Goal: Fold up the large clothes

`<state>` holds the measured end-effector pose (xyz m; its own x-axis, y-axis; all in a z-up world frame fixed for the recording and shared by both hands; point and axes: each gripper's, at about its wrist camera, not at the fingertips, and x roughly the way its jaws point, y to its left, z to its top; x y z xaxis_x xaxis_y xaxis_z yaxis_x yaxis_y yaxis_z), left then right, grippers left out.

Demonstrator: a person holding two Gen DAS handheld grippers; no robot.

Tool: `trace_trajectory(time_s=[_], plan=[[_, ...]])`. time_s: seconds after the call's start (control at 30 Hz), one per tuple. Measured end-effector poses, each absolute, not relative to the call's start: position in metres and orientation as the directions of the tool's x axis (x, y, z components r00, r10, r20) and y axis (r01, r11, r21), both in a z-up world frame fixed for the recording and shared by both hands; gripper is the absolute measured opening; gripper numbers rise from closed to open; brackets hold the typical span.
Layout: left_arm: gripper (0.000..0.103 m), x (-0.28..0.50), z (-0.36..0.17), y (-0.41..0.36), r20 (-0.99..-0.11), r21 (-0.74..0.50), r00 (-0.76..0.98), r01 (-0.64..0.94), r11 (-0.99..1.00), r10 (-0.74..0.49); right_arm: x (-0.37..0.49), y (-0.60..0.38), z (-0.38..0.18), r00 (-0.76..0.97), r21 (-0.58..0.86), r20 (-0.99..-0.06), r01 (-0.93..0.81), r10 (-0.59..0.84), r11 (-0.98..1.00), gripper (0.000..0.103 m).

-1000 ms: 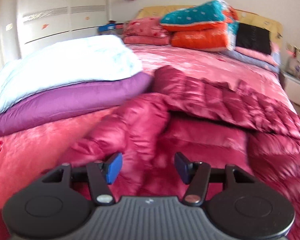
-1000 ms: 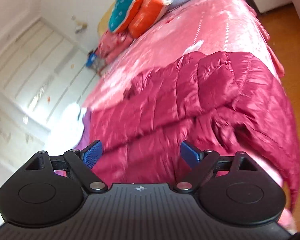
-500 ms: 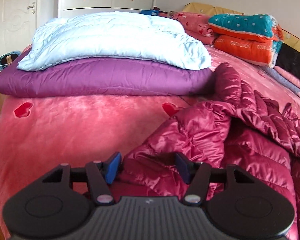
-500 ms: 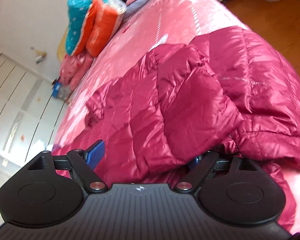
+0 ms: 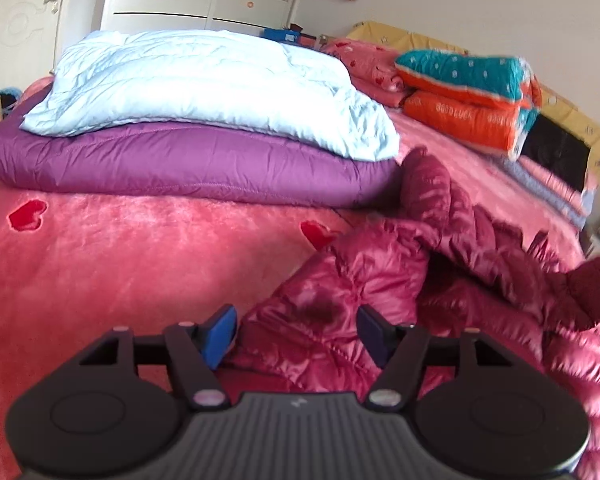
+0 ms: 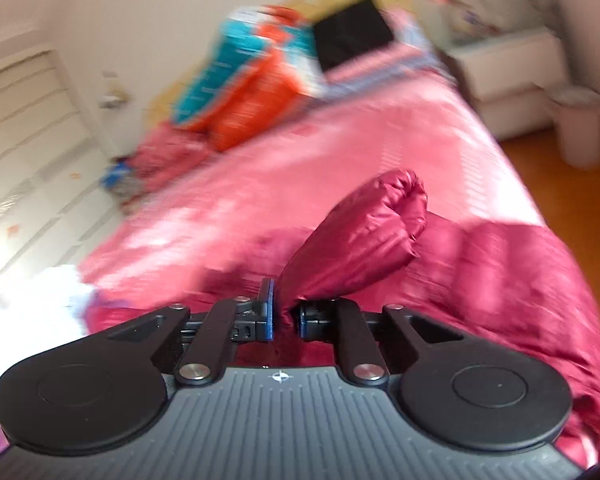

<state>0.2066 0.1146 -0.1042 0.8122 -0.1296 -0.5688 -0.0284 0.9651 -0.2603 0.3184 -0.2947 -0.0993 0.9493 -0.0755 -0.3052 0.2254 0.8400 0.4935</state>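
- Right gripper: jaws nearly closed, pinching a fold of the jacket; a puffed sleeve rises toward 1 o'clock.
- Left gripper: jaws wide apart, straddling a rumpled jacket edge, gripping nothing.
- Jacket lies crumpled on the bed, spreading toward 3 o'clock.
- Folded quilts sit at 11 o'clock.

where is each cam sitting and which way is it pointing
Left wrist: sits on the left gripper, low over the bed, facing the headboard; its open blue fingers straddle the maroon down jacket, folded coats beyond.
Right wrist: sits on the right gripper, tilted, blurred, facing up the bed; its fingers are shut on the jacket's sleeve.
Both show the jacket, the pink bed and the orange and teal quilts.
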Motion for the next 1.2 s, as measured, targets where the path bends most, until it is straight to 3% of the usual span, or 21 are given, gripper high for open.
trace_trajectory(time_s=[0.13, 0.27, 0.47, 0.6, 0.77, 1.03, 1.1, 1.2], plan=[[0.068, 0.203, -0.098, 0.132, -0.532, -0.341, 0.833, -0.05, 0.939, -0.149, 0.321, -0.242, -0.065, 0.961, 0.541, -0.176, -0.086, 0.213, 0.836, 0.014], [0.07, 0.199, -0.093, 0.158, -0.492, -0.429, 0.859, -0.095, 0.898, -0.144, 0.327, -0.187, -0.058, 0.859, 0.642, -0.116, -0.318, 0.498, 0.698, 0.014], [0.07, 0.191, -0.097, 0.201, -0.487, -0.529, 0.871, -0.232, 0.816, -0.068, 0.348, -0.127, -0.103, 0.658, 0.838, -0.132, -0.325, 0.742, 0.438, 0.014], [0.07, 0.182, -0.098, 0.233, -0.498, -0.541, 0.865, -0.371, 0.755, 0.068, 0.358, -0.103, -0.145, 0.562, 0.908, -0.17, -0.23, 0.81, 0.351, 0.014], [0.07, 0.174, -0.095, 0.254, -0.484, -0.551, 0.859, -0.447, 0.704, 0.166, 0.359, -0.082, -0.187, 0.497, 0.874, -0.319, -0.176, 0.807, 0.454, 0.014], [0.077, 0.182, -0.093, 0.246, -0.453, -0.556, 0.89, -0.329, 0.763, 0.053, 0.34, -0.088, -0.197, 0.465, 0.806, -0.414, -0.212, 0.782, 0.553, 0.016], [0.077, 0.187, -0.096, 0.241, -0.464, -0.57, 0.886, -0.3, 0.765, 0.002, 0.334, -0.092, -0.194, 0.461, 0.785, -0.427, -0.238, 0.778, 0.572, 0.02], [0.077, 0.189, -0.097, 0.236, -0.464, -0.586, 0.884, -0.259, 0.767, -0.056, 0.32, -0.095, -0.191, 0.456, 0.78, -0.423, -0.257, 0.783, 0.571, 0.046]])
